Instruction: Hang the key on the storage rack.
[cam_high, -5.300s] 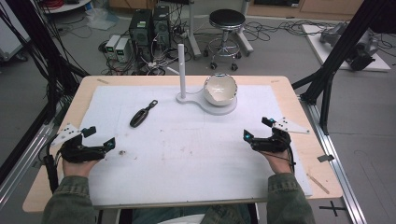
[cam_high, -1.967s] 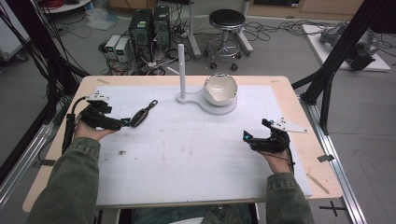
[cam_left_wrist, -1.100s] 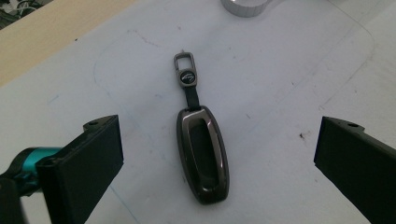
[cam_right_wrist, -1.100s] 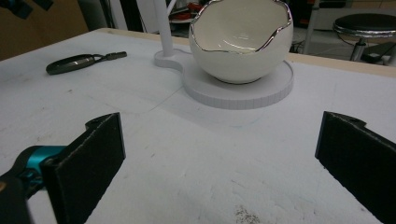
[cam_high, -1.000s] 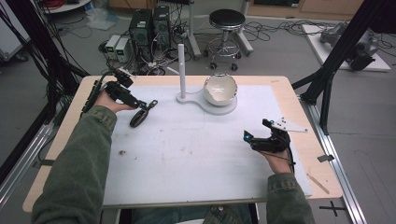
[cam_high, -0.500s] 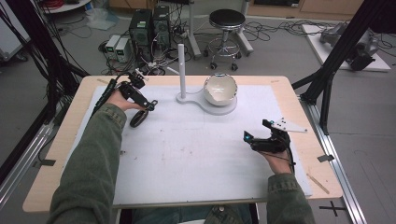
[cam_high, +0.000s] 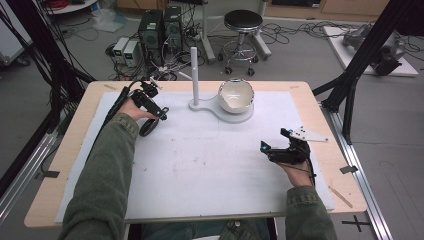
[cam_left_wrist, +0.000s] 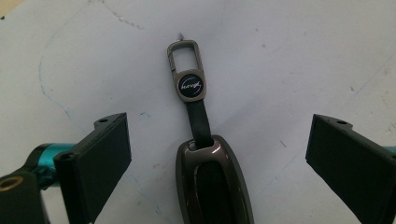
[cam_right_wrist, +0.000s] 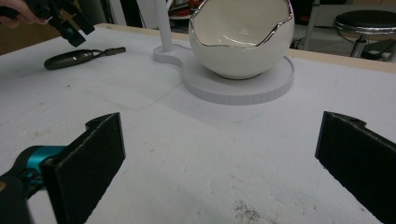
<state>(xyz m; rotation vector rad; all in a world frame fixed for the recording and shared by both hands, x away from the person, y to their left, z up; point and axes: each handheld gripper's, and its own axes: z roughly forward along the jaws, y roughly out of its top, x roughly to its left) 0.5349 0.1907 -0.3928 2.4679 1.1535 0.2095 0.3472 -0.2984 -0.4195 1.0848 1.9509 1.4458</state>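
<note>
- The key fob (cam_left_wrist: 215, 182) lies flat on the white mat (cam_high: 210, 170), left of the white stand (cam_high: 220, 107) and nearer the person than its post; the left gripper (cam_high: 161, 113) hangs directly above it.
- In the left gripper view the jaws stand wide apart with the fob's body between them, neither pad touching it.
- The fob looks like a smooth, glossy, dark grey oval shell with a black inset, probably hard plastic or metal-coated. I judge it light, rigid and somewhat slippery on its curved flanks.
- A flat black strap (cam_left_wrist: 198, 122) leaves the shell's far end, carries a round badge (cam_left_wrist: 191, 87) and ends in a rectangular metal clasp (cam_left_wrist: 185, 55). The strap seems flexible, so it would dangle and swing if lifted by the shell.
- The best hold is likely across the shell's two long sides near its middle, where the sides are closest to parallel; the clasp is thin and low to pinch from the mat.
- The bowl (cam_high: 236, 95), on the stand's round base right of the post, is white with a jagged silver rim like a broken eggshell; it looks ceramic and fragile.
- The right gripper (cam_high: 266, 148) rests on the mat well right of and nearer the person than the stand, jaws spread and empty.
- The mat is matte, scuffed and slightly grainy.
</note>
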